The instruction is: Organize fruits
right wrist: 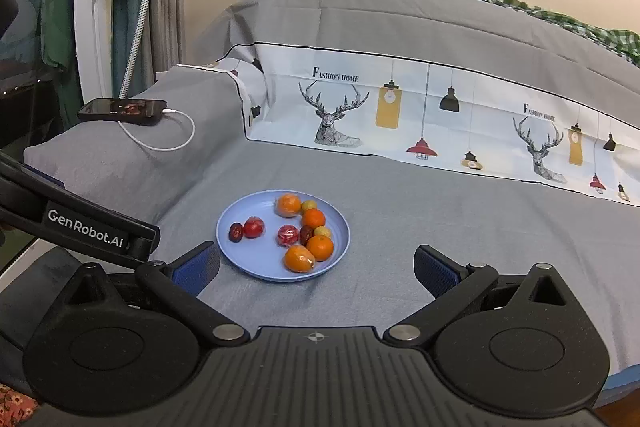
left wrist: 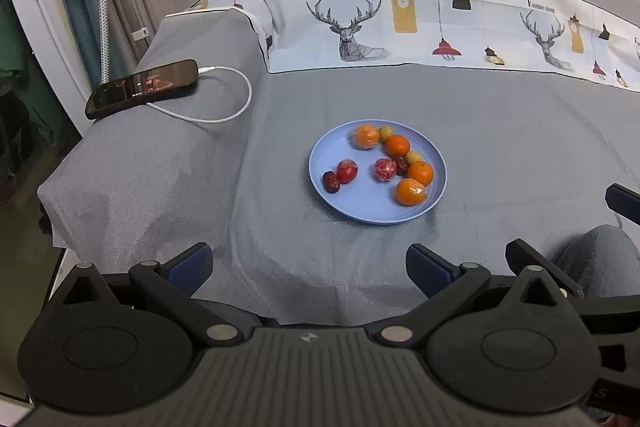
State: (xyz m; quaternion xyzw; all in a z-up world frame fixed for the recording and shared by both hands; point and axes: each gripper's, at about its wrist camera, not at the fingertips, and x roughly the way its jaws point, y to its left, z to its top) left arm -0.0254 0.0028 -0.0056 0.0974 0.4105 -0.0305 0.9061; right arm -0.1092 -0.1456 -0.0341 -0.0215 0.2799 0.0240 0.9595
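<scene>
A light blue plate (left wrist: 328, 163) (right wrist: 336, 247) lies on the grey bedsheet and holds several small fruits: oranges (left wrist: 411, 191) (right wrist: 299, 258), wrapped red fruits (left wrist: 347, 171) (right wrist: 253, 227), dark red dates (left wrist: 331, 182) (right wrist: 235, 231) and small yellow-green fruits (left wrist: 386, 133) (right wrist: 309, 206). My left gripper (left wrist: 308, 267) is open and empty, hovering short of the plate's near edge. My right gripper (right wrist: 316, 269) is open and empty too, its left finger just beside the plate's near-left rim. The left gripper's body (right wrist: 86, 227) shows at the left of the right wrist view.
A black phone (left wrist: 142, 87) (right wrist: 122, 111) on a white charging cable (left wrist: 224, 107) rests on the raised grey pillow at the left. A folded duvet with a deer-and-lamp print band (left wrist: 440, 23) (right wrist: 440, 123) rises behind the plate. The bed edge drops off at the left.
</scene>
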